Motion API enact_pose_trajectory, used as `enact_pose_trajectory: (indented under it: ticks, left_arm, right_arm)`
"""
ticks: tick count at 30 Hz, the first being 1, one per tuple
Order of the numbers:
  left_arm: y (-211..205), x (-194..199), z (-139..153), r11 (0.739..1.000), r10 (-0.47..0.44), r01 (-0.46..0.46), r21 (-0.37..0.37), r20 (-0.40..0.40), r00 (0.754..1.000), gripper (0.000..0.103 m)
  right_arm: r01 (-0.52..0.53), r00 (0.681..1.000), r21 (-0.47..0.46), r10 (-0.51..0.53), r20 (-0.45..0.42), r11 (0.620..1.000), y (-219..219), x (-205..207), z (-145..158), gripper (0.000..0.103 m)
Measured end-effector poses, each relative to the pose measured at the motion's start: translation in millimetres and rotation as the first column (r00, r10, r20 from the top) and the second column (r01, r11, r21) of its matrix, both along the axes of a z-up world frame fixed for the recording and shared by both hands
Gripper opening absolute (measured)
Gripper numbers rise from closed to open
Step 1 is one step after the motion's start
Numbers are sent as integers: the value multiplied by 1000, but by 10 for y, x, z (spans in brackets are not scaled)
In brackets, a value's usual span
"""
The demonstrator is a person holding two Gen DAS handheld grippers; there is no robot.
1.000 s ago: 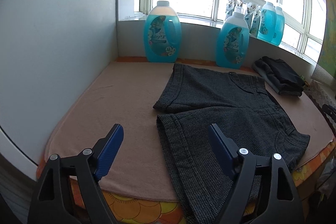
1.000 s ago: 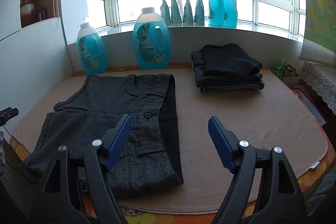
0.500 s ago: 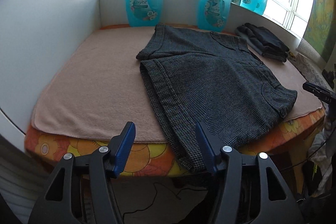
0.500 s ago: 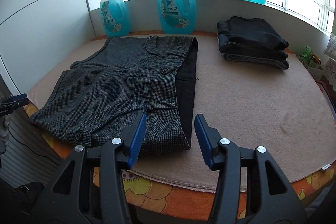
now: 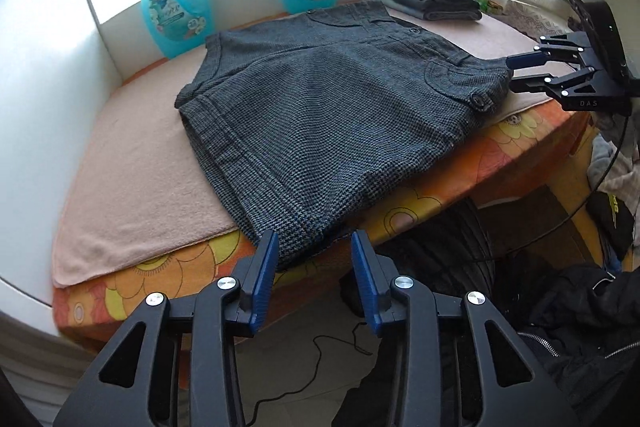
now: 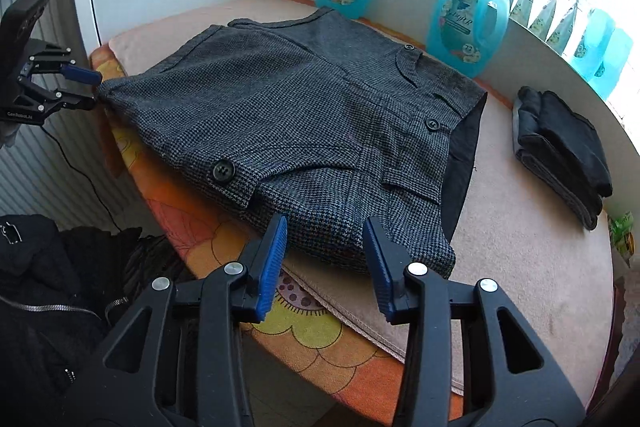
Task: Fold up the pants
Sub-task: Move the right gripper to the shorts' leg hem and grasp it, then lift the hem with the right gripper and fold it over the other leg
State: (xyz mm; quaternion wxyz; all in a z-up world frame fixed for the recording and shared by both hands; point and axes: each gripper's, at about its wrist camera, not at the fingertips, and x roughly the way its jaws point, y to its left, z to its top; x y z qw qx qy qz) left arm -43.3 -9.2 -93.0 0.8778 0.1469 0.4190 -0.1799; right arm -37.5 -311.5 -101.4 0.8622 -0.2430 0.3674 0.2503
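**Both grippers down at the table's front edge, jaws narrowed around the shorts' near corners**

Since a second ago both cameras have dropped from above the table to its front edge, and each pair of blue pads has drawn in from wide apart to a narrow gap; the left gripper [image 5: 313, 259] now brackets the hem corner of the pants [image 5: 328, 115] that hangs over the edge, and the right gripper [image 6: 325, 243] brackets the waistband corner; in both the pads stand parted with cloth between them, not pressed onto it; seen from the opposite camera each gripper's tips sit right at the fabric edge, though whether they pinch it cannot be told.

The pants are short, of coarse grey houndstooth weave, with stitched hems, flap pockets and dark round buttons [image 6: 223, 170]; a smooth black lining shows along the waist; they lie flat and unfolded on a beige, nappy towel [image 5: 132, 163] over an orange flowered tablecloth [image 5: 440, 187], the near edge spilling off the table.

Behind stand translucent blue detergent jugs [image 5: 176, 15], and a stack of folded dark garments [image 6: 560, 151] lies well apart on the towel.
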Motion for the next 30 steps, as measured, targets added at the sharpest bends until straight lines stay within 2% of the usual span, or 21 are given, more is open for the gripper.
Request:
enact_pose_trajectory:
  ticks: [4, 8, 12, 17, 19, 20, 22, 24, 25, 27, 30]
  left_arm:
    - [-120, 10, -32, 996, -67, 67, 57, 1, 998, 36]
    - [-177, 104, -138, 987, -94, 96, 132, -16, 995, 36]
    - [-153, 188, -197, 985, -103, 108, 132, -47, 994, 36]
    - [-180, 197, -250, 979, -126, 131, 155, -42, 991, 32]
    - [-162, 206, -247, 981, -126, 131, 146, -44, 991, 30]
    - [-149, 214, -241, 982, -124, 129, 139, -46, 991, 29]
    - [-141, 210, -234, 983, -125, 130, 133, -46, 991, 29]
    - [-167, 178, -248, 978, -134, 137, 158, -28, 991, 32]
    - [-185, 156, -261, 975, -141, 142, 170, -21, 990, 33]
    - [-221, 129, -296, 967, -157, 157, 199, -16, 987, 40]
    - [-235, 140, -316, 965, -156, 154, 212, -7, 988, 39]
  right_arm:
    - [-76, 997, -92, 75, -18, 993, 122, 12, -71, 42]
    - [-145, 989, -157, 140, -47, 977, 220, 31, -137, 42]
    - [-184, 982, -196, 174, -68, 963, 255, 34, -177, 42]
    - [-192, 981, -216, 179, -81, 957, 285, 74, -219, 42]
    - [-200, 979, -229, 185, -86, 953, 305, 73, -252, 33]
    - [-200, 979, -236, 185, -86, 951, 316, 82, -266, 25]
    - [-193, 981, -246, 179, -78, 950, 329, 87, -269, 20]
    - [-179, 983, -235, 167, -73, 955, 315, 112, -227, 10]
    - [-166, 985, -220, 154, -73, 961, 303, 131, -192, 9]
    - [-146, 989, -190, 136, -64, 971, 272, 164, -115, 6]
    - [-118, 993, -181, 114, -36, 976, 259, 176, -40, 4]
